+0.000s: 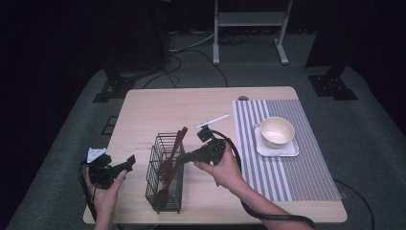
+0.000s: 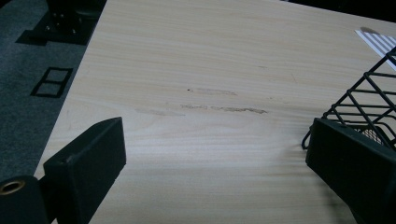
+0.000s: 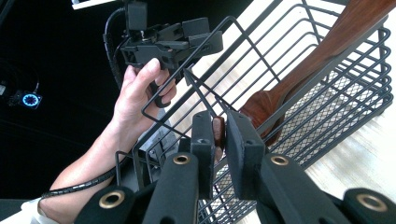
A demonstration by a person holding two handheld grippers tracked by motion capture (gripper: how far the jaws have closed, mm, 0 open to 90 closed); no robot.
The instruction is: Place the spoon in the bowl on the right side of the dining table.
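Observation:
A black wire basket (image 1: 165,175) stands near the table's front edge with two wooden utensils in it. My right gripper (image 1: 186,156) reaches in at the basket's right rim. In the right gripper view its jaws (image 3: 218,120) are shut on the end of a brown wooden handle (image 3: 217,135). A second wooden spoon (image 3: 322,60) leans across the basket behind it. My left gripper (image 1: 125,164) is held left of the basket, open, with bare tabletop between its pads (image 2: 88,163). The basket's corner (image 2: 369,100) is beside its right jaw.
A cream bowl (image 1: 276,131) sits on a white square plate (image 1: 292,151) on a striped placemat (image 1: 282,177) at the right. A table frame (image 1: 249,19) and stand feet (image 1: 330,84) are on the floor beyond the far edge.

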